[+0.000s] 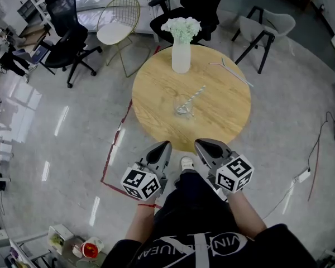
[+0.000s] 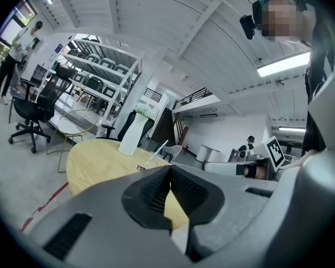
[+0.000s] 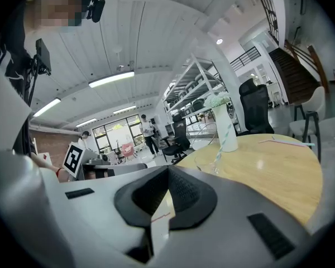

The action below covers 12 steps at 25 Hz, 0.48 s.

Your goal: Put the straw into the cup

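Observation:
A clear cup [image 1: 184,107] stands near the middle of the round wooden table [image 1: 156,94], and a striped straw [image 1: 195,96] leans in it. In the gripper views the same cup [image 3: 208,162] and straw [image 3: 219,148] show ahead, with the straw [image 2: 159,149] slanting up. A second straw [image 1: 235,72] lies flat at the table's far right. My left gripper [image 1: 166,144] and right gripper [image 1: 198,143] hover side by side just off the table's near edge, apart from the cup. The left gripper [image 2: 169,167] and right gripper [image 3: 168,168] are both shut with nothing between the pads.
A white vase with white flowers [image 1: 181,48] stands at the table's far side. Around the table are office chairs [image 1: 67,29], a wire chair [image 1: 118,24] and a white chair [image 1: 265,29]. Red tape [image 1: 113,149] marks the floor at the left.

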Motion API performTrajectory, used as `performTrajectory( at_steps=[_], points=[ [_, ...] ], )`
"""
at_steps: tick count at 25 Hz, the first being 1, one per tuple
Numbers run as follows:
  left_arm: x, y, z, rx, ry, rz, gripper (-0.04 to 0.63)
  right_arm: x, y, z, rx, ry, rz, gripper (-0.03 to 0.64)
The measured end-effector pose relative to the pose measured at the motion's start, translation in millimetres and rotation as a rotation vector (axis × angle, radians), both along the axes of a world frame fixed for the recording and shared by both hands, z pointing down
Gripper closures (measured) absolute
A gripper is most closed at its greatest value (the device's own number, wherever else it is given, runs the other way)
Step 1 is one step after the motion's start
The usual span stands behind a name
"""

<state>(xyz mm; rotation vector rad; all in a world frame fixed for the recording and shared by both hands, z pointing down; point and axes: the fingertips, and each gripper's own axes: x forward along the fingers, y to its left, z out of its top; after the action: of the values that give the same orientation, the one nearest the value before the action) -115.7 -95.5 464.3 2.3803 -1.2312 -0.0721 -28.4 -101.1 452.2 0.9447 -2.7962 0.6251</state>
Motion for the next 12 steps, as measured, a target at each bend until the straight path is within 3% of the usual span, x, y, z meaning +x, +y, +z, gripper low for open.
performTrajectory(
  at_steps=[12],
  points=[
    [17.3, 57.2, -9.1, 0.024, 0.013, 0.006, 0.588, 10.0, 60.3, -8.6, 0.016, 0.017, -0.015, 0.614]
  ],
)
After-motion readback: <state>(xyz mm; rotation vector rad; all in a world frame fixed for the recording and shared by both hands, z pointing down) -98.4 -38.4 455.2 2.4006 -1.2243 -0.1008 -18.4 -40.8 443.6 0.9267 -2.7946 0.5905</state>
